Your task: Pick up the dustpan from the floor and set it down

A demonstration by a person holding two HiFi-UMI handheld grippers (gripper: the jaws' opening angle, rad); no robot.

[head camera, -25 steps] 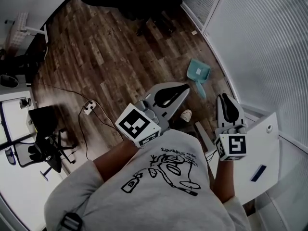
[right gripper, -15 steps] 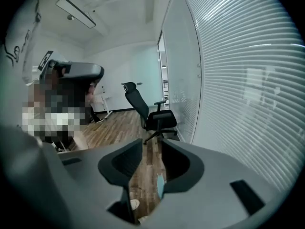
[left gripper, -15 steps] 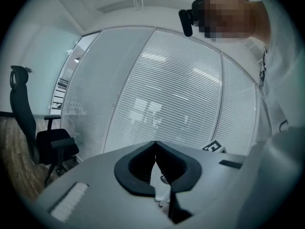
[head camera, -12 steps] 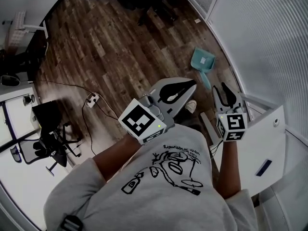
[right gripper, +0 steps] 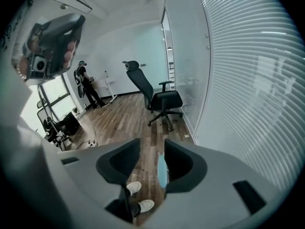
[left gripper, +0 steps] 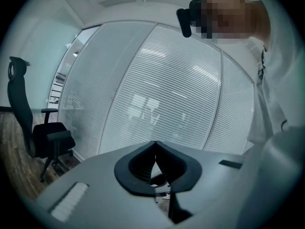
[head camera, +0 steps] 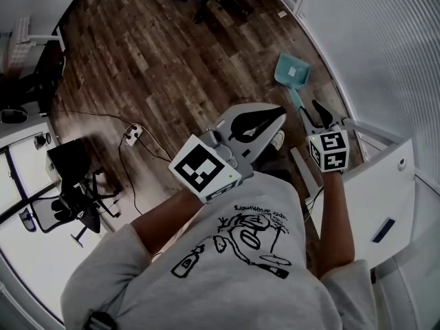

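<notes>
The teal dustpan (head camera: 292,71) lies on the wood floor by the glass wall, its handle (head camera: 297,103) pointing toward me. My right gripper (head camera: 313,108) hangs tilted down just beside the handle's end. Its jaws have just been opening and stand apart. In the right gripper view the teal handle (right gripper: 162,171) shows through the gap of the right gripper (right gripper: 152,142), close to the right-hand jaw, with no pad pressing on it. My left gripper (head camera: 278,115) is held level in front of my chest. In its own view the left gripper (left gripper: 155,144) is shut and holds nothing.
A glass wall with blinds (head camera: 371,53) runs along the right. A white desk (head camera: 388,205) stands at my right side. A power strip with cables (head camera: 132,135) lies on the floor to the left. A black office chair (right gripper: 159,99) stands farther down the wall. My shoes (right gripper: 136,187) are below the jaws.
The right gripper has dropped toward the dustpan handle and tipped downward, and its jaws have gone from shut to apart. The left gripper has sunk a little.
</notes>
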